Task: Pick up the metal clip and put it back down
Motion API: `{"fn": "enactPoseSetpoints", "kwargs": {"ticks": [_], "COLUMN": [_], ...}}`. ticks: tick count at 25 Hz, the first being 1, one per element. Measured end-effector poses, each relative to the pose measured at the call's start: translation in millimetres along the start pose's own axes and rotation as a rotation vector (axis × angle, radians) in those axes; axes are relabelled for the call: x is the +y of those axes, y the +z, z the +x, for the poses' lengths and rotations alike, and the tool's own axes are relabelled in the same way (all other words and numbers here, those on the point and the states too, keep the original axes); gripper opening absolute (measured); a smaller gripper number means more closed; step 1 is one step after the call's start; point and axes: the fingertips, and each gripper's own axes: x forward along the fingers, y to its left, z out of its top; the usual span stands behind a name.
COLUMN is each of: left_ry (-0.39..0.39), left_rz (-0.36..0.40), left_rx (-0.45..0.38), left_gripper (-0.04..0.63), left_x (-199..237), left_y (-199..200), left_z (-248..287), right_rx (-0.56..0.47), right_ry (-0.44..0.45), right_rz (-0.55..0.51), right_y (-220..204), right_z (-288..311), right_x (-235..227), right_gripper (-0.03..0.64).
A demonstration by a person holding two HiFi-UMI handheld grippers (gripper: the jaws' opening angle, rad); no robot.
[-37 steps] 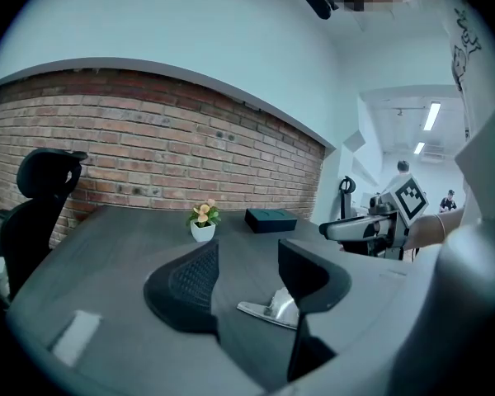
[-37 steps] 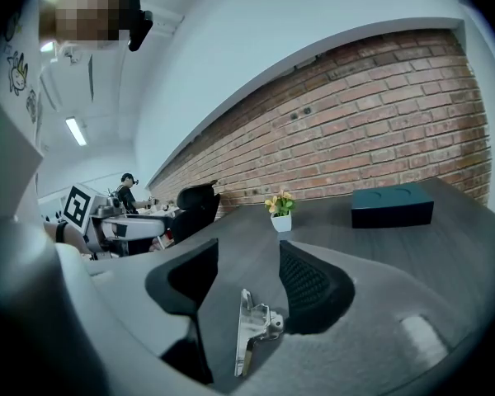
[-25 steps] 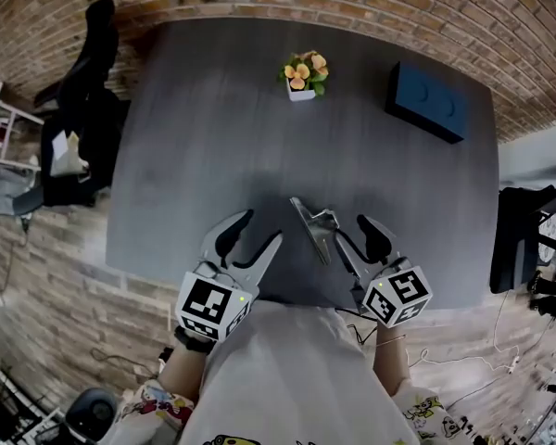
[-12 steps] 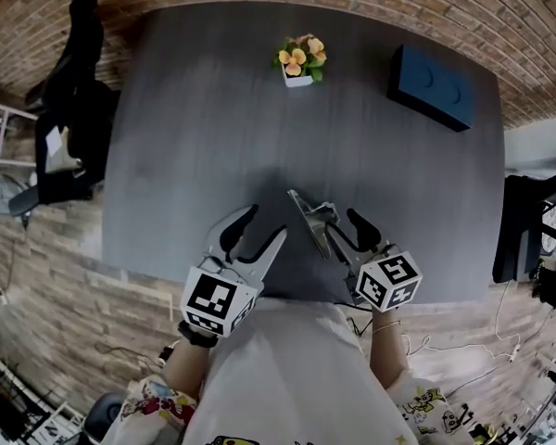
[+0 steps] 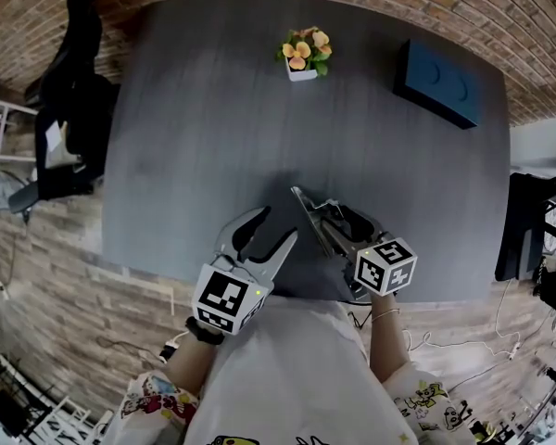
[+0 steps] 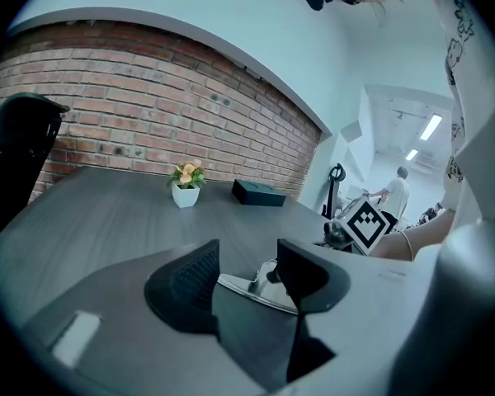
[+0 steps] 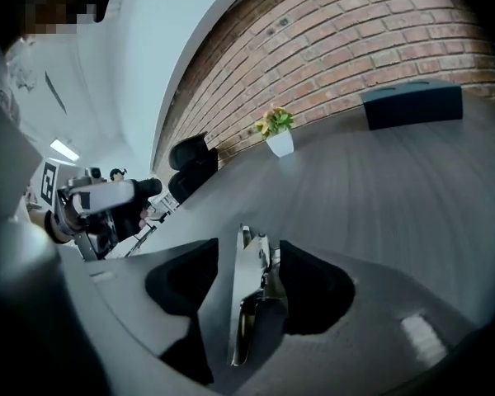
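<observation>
Dark grey table [image 5: 213, 137] fills the head view, with brick beyond it, a flower pot [image 5: 302, 56] and a blue box [image 5: 442, 82] at its far side, and a black chair [image 5: 74, 72] off to the left. Near the front edge, the left gripper [image 5: 273, 230] hovers with its jaws apart and nothing in them. Just to its right, the right gripper [image 5: 338, 222] reaches around the metal clip [image 5: 308, 213], which looks to be resting on the table.

From the left gripper view, both jaws stand open over bare tabletop. The clip [image 6: 252, 288] shows beyond them, lying low on the surface.

From the right gripper view, the clip [image 7: 246, 304] sits between the two jaws. It is close against the right one, while a gap shows on the left side. The claw is therefore spread around the clip, not pinched on it.

The task looks to be at its very start. The grip has to close first; lifting the clip and setting it back down both remain.
</observation>
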Motion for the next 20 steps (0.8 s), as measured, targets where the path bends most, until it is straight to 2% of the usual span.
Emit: {"fn": "enactPoseSetpoints", "kwargs": {"ticks": [10, 16, 20], "left_ry": [0.002, 0.013, 0.021], "left_rz": [-0.009, -0.023, -0.03], "left_rx": [0.008, 0.011, 0.012], "left_gripper": [0.219, 0.219, 0.219], "left_x": [4, 9, 10], "left_y": [-7, -12, -14], "left_z": [-2, -5, -7], "right_rx": [0.082, 0.108, 0.17], "right_ry": [0.109, 0.143, 0.128], "right_rz": [0.065, 0.109, 0.099], "right_y": [-13, -16, -21], "right_z": [13, 15, 18], "right_x": [4, 3, -1], "right_gripper": [0.224, 0.184, 0.135]}}
